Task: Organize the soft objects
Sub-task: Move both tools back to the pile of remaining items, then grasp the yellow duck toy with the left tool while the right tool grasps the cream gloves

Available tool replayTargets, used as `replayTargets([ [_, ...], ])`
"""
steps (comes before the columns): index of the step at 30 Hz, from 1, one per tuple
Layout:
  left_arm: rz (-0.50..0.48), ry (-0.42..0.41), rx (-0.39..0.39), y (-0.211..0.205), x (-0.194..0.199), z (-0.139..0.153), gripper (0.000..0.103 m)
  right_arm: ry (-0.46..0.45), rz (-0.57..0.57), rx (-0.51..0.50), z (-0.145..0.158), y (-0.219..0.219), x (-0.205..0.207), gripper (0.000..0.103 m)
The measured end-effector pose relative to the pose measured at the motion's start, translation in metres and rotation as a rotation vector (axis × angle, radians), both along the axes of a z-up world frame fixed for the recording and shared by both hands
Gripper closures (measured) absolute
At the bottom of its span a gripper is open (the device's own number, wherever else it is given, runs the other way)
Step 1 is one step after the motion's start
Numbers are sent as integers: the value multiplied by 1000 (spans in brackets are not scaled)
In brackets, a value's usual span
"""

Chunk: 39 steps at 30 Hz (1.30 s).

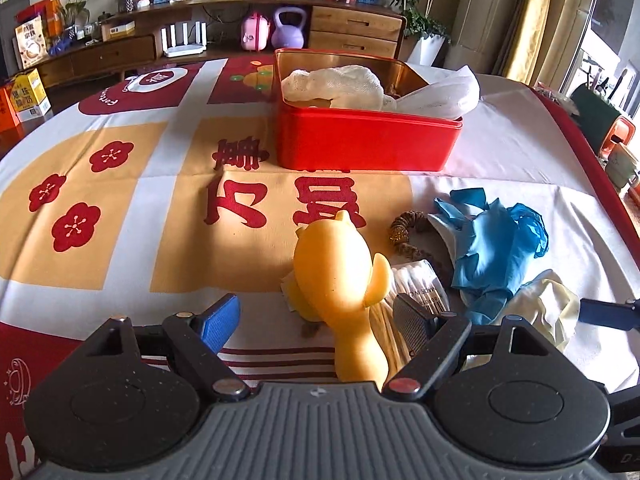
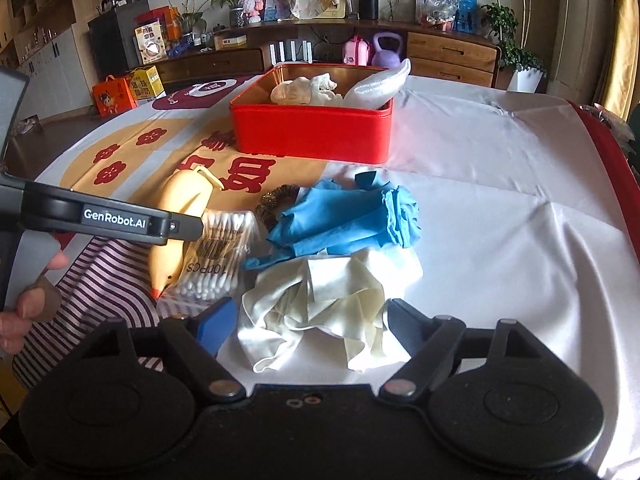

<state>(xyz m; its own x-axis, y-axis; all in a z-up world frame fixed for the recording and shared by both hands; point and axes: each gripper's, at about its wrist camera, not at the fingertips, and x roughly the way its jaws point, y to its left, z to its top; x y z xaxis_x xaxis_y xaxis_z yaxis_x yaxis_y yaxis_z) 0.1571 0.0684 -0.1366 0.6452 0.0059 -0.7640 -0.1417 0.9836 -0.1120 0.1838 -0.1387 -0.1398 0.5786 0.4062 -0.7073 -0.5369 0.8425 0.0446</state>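
My left tool [image 1: 316, 320] has its two fingers wide apart, with the yellow rubber chicken [image 1: 340, 280] lying between them, but the pads are not pressing on it yet. The chicken lies on the desk [image 2: 500, 152], partly on top of a clear pack of cotton swabs [image 2: 218, 256]. I think the chicken is light and squishy and will bend if I squeeze hard, so I would pinch it at its fat middle, not at the thin neck. It looks smooth, so it may slip. My right tool [image 2: 308, 320] is open too, and the cream cloth [image 2: 320, 304] sits crumpled between its fingers. I cannot see the pads pinching it. The cloth looks thin, shiny and floppy. I guess it weighs almost nothing and will hang down when lifted, so I would grab a thick bunched fold near the middle, so no long end drags. Just behind it lies a blue glove pile [image 2: 348, 216], soft and stretchy, with a brown scrunchie [image 2: 276, 200] beside it. The red tin box [image 2: 312, 128] stands farther back on the desk and already holds white soft things [image 1: 336, 88]. I think my soft things should go there.
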Motion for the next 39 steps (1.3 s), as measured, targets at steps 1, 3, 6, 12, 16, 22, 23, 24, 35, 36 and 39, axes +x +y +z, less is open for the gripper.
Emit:
replayTargets([
  [1, 0, -1, -4, 0, 1, -1, 20, 3, -2, -2, -2, 0, 1, 25],
  [3, -4, -3, -13, 1, 3, -2, 20, 12, -3, -2, -4, 1, 4, 28],
  [6, -12, -8, -18, -1, 6, -3, 31, 16, -13, -4, -7, -1, 6, 36],
  [12, -29, -28, -34, -3, 7, -1, 52, 12, -47, -15, -9, -5, 9, 55],
  [16, -20, -42, -24, -4, 5, 1, 63, 12, -59, -11, -9, -8, 9, 68],
  [22, -24, -48, -2, -5, 3, 4, 71, -4, -58, -27, -6, -6, 5, 87],
  [23, -26, -49, -1, -5, 2, 4, 72, -8, -57, -28, -5, -6, 4, 89],
  [24, -26, -51, 1, -5, 2, 5, 73, -11, -59, -26, -5, -6, 3, 91],
  [35, -7, -59, -1, 0, -8, 15, 77, -67, -90, 50, 23, -23, -8, 96],
  [36, -5, -59, -4, 1, -9, 16, 77, -71, -93, 58, 26, -25, -9, 96],
  [39, 4, -69, 0, 4, -11, 22, 77, -76, -106, 89, 36, -33, -10, 96],
])
